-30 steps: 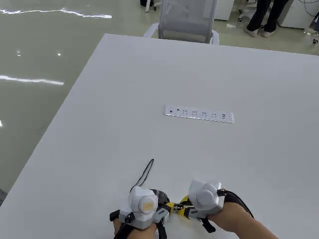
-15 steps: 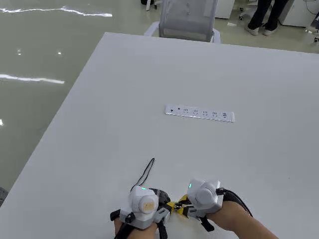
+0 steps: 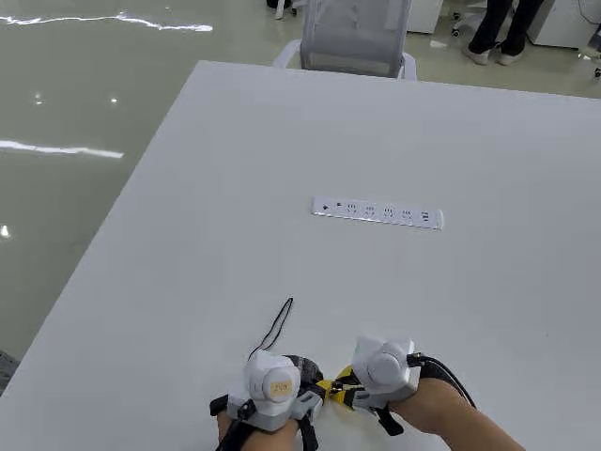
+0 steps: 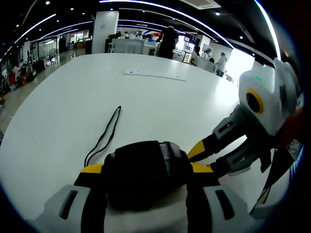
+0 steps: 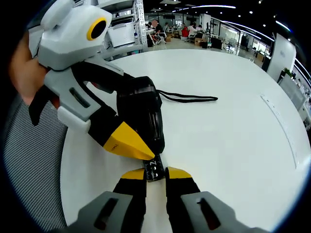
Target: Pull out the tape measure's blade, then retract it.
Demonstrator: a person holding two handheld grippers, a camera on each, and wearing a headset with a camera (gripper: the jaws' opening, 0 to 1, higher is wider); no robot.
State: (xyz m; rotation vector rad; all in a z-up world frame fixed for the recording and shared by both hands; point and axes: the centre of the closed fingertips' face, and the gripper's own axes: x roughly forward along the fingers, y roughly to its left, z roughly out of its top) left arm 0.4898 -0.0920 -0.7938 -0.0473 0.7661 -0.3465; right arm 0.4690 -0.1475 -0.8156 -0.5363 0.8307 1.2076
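The black tape measure sits between the yellow-tipped jaws of my left gripper, which is shut on its body. Its black wrist strap trails across the white table. In the right gripper view the tape measure lies just ahead, and my right gripper is shut on the small blade tip at the case's mouth. In the head view both grippers meet near the table's front edge, the left gripper and the right gripper tip to tip, with the strap running away from them.
A white power strip lies flat in the middle of the table. A grey office chair stands at the far edge, and a person's legs show beyond it. The table's left edge drops to a glossy floor.
Nothing visible has changed; both grippers stay together at the tape measure, with only a slight shift of the head view.
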